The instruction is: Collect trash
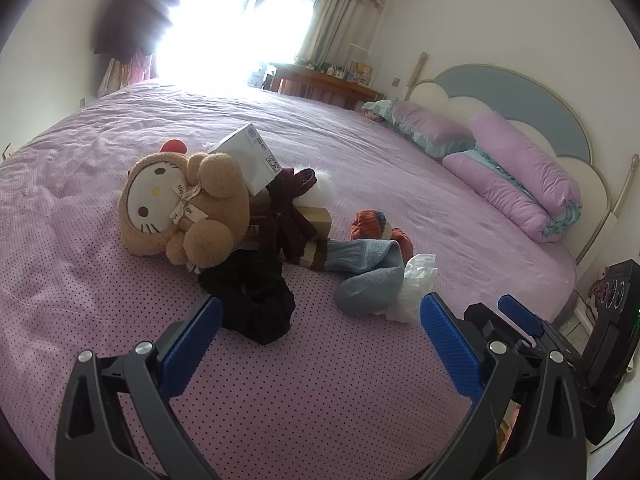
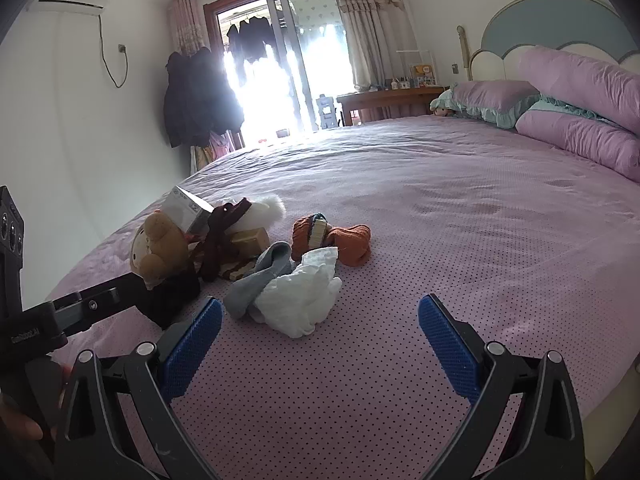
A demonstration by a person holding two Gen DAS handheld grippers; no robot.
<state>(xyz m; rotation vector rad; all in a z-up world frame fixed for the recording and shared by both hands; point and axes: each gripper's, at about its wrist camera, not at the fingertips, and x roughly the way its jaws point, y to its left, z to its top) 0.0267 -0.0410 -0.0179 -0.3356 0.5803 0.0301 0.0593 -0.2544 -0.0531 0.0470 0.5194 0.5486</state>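
Nearest, left gripper (image 1: 320,316) with blue pads, jaws wide apart, nothing between them, over the pink bedsheet with dark dots (image 1: 320,400). Right gripper (image 2: 320,316) just the same: spread wide, holding nothing.

Just past the right gripper, crumpled white tissue paper (image 2: 298,304), lying on the sheet and touching a grey-blue sock (image 2: 260,276). In the left view, same crumpled white tissue paper (image 1: 412,288) close to the right pad.

Near the left gripper, black fuzzy scrunchie (image 1: 256,300). Behind that, tan plush toy with a white cat face (image 1: 180,208), dark red knitted cloth (image 1: 284,216), orange knitted socks (image 2: 340,240), white cardboard box (image 1: 252,156) leaning on the plush toy.

Far back, purple pillows with blue frills (image 1: 516,176), blue and white cloud-shaped headboard (image 1: 520,96), bright glass door (image 2: 280,72).
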